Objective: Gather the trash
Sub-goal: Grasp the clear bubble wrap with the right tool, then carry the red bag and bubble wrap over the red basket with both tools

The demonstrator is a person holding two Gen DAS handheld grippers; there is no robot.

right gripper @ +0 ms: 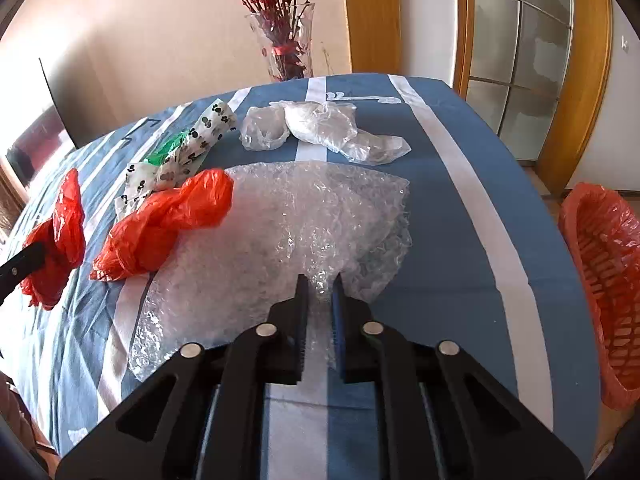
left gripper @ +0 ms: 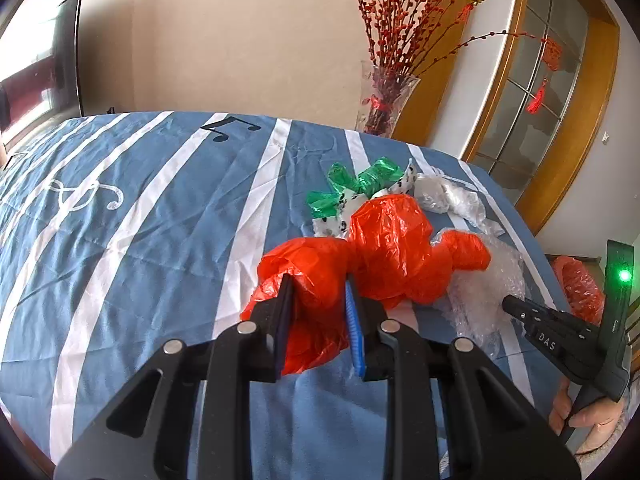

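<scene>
- My left tool has a crumpled red plastic bag between its two fingers; the plastic fills the gap and both pads press on it, so I read it as clamped on this bag.
- From the right wrist view this same red bag is at the far left, lifted a little over the bench, with the black tip of the left tool touching it.
- My right tool has its fingers nearly together, with a fold of the bubble wrap pinched between them at the near edge of the sheet.
- The bubble wrap lies flat and wide on the blue striped cloth, stretching away from the right tool.
- A second red plastic bag lies on the left edge of the bubble wrap, touching it, and is near the bag that the left tool holds.
- Just behind this second bag there is a white wrapper with black prints together with some green foil.
- Farther back, near the far edge of the bench, there are clear plastic bags, apart from the bubble wrap.
- At the right, off the bench, stands an orange basket lined with red plastic.
- Behind the bench a glass vase holds red branches.
</scene>
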